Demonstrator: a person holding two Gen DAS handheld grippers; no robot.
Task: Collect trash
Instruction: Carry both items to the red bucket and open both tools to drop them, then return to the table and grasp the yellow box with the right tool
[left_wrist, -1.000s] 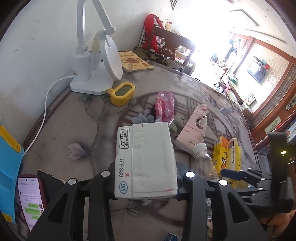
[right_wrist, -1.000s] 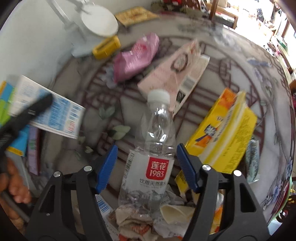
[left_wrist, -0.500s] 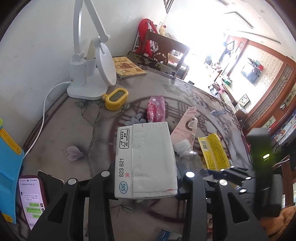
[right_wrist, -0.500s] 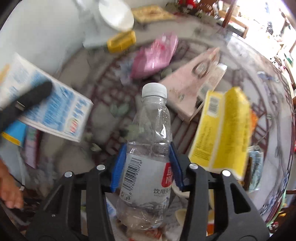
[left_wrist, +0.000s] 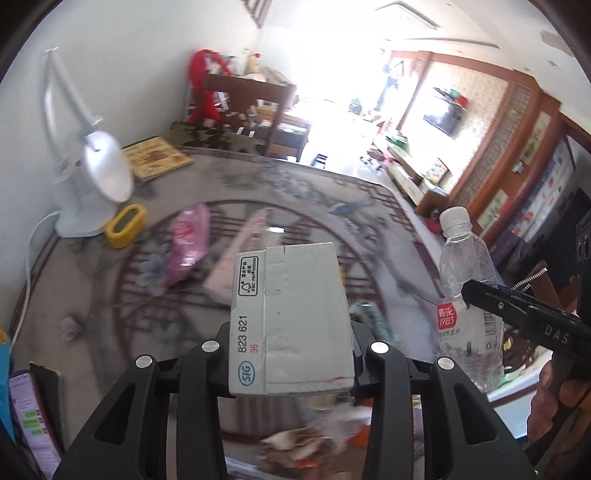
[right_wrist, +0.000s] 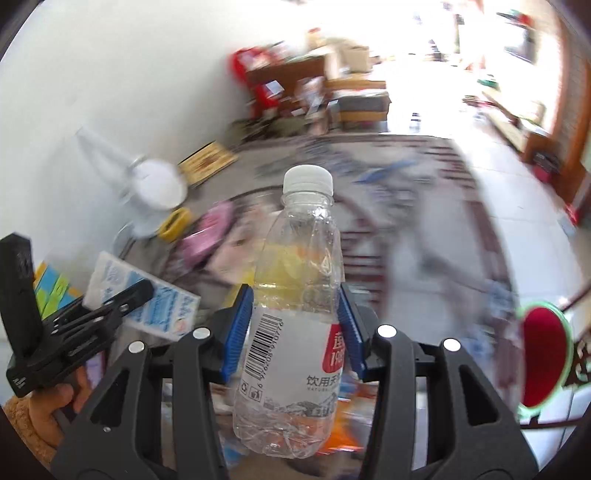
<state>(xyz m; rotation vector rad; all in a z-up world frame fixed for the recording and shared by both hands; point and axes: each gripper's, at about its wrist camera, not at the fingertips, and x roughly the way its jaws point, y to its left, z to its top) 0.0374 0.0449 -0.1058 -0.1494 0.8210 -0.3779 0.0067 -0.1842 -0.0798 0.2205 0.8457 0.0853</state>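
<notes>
Cartons and bottles come first: the left hand-held gripper (left_wrist: 291, 354) pinches a white carton (left_wrist: 291, 321), the right hand-held gripper (right_wrist: 293, 328) clamps a clear bottle (right_wrist: 295, 295), both lifted above the tabletop (left_wrist: 92, 280). Farther off, a pink wrapper (left_wrist: 188, 240) and a pink carton (left_wrist: 240, 266) lie uncollected.

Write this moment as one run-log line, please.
left gripper: shut on carton | right gripper: shut on bottle, jaws just closed | both lifted above table

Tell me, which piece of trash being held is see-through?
The plastic bottle with the white cap, clamped in the right gripper. The left gripper holds a solid white carton.
</notes>
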